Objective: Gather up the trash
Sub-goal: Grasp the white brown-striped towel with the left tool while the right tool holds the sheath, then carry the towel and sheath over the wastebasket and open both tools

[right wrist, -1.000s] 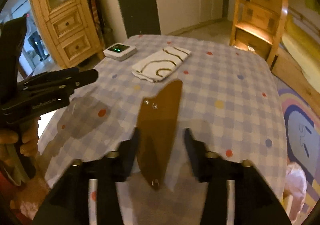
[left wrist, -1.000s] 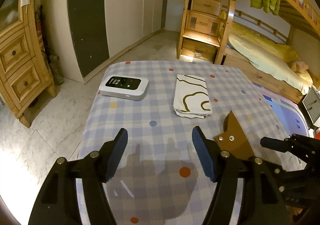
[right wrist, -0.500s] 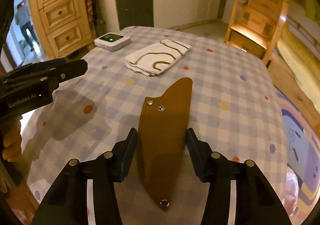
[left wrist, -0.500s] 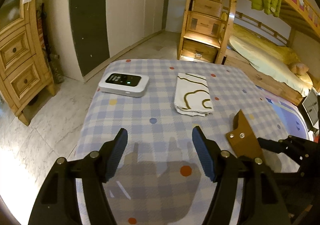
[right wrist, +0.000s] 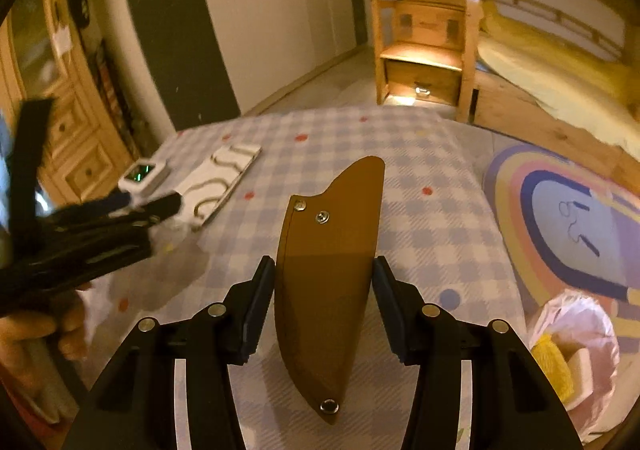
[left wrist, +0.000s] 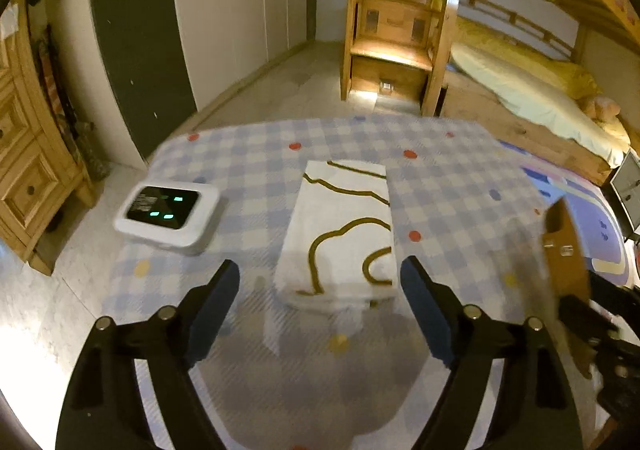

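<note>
Two hand-held grippers are at work over the checked bench [left wrist: 460, 178], and the step in hand looks like the reach for the next piece of trash. The left hand-held gripper [left wrist: 320, 292] has its jaws opening, spread wide with nothing between the pads; the folded white cloth [left wrist: 340, 234] with brown line-work lies flat on the bench just beyond the fingertips, centred in the gap. The right hand-held gripper [right wrist: 324, 304] pinches a brown leather-like sheath [right wrist: 328, 270] by its edges, both pads touching its sides, the pointed riveted end near the camera and the broad end reaching away over the bench.

If the cloth is what gets collected next, the left gripper would need to drop its fingers to either side of the near end and close across the fold; being soft and layered, it may bunch or only the top layers may lift. The white device [left wrist: 168, 212] with green lights sits left of the cloth, near the bench edge, and is probably not trash.

The right wrist view alone shows a pale plastic bag [right wrist: 576, 354] on the floor at the near right, holding something yellow, a likely place for the trash. It also shows the person's hand [right wrist: 36, 334] on the left gripper. In the left wrist view the sheath appears only as a blurred sliver at the right edge.
</note>
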The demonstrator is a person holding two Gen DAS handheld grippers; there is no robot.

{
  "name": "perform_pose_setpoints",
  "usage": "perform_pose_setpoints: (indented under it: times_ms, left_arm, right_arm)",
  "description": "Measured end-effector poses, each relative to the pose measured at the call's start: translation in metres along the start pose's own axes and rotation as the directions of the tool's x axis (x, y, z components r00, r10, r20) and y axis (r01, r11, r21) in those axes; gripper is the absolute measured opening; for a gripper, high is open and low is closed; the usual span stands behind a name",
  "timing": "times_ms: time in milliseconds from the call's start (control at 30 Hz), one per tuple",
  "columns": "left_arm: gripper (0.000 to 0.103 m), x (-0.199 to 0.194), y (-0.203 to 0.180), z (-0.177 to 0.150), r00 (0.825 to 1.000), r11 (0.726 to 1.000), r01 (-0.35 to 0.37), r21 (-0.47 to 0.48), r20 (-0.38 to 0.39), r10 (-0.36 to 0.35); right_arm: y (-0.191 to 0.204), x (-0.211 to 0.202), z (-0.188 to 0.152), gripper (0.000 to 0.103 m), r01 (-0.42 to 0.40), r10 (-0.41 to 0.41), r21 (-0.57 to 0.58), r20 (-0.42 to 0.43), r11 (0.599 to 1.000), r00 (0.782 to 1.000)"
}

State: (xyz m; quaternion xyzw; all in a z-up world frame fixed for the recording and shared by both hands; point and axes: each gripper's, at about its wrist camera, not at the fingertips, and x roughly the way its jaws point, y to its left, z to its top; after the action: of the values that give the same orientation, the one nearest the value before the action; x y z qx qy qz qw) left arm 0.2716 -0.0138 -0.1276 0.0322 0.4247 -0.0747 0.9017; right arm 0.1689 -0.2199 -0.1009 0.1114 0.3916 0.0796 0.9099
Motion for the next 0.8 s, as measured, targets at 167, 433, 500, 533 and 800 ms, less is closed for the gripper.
perform_pose_setpoints:
  times_ms: [167,433,500,533,800]
  left_arm:
    - [0.08,0.026,-0.006,0.012,0.998,0.999,-0.028,0.026,-0.062,0.03]
    - [0.021,0.015,-0.014,-0.005,0.999,0.999,-0.009,0.048,-0.039,0.011]
    - [0.009,0.007,-0.015,-0.016,0.999,0.999,0.014,0.051,-0.038,-0.012]
    - [0.007,0.001,-0.013,-0.022,0.998,0.998,0.048,0.038,-0.044,-0.046]
    - [0.006,-0.072,-0.004,-0.07,0.988,0.987,0.154,-0.041,0.002,-0.154]
  right_arm:
    - [-0.007,-0.001,0.004,0.051,-0.019,0.019,0.029,0.005,0.999,1.0]
    - [-0.006,0.0,0.004,0.051,-0.029,0.029,0.028,0.002,0.999,1.0]
    - [-0.006,-0.001,0.002,0.051,-0.039,0.039,0.029,0.007,0.999,0.999]
    - [-0.005,-0.001,0.002,0.051,-0.044,0.044,0.03,0.009,0.999,0.999]
    - [0.006,-0.013,-0.009,0.051,-0.077,0.077,-0.003,0.042,0.997,0.996]
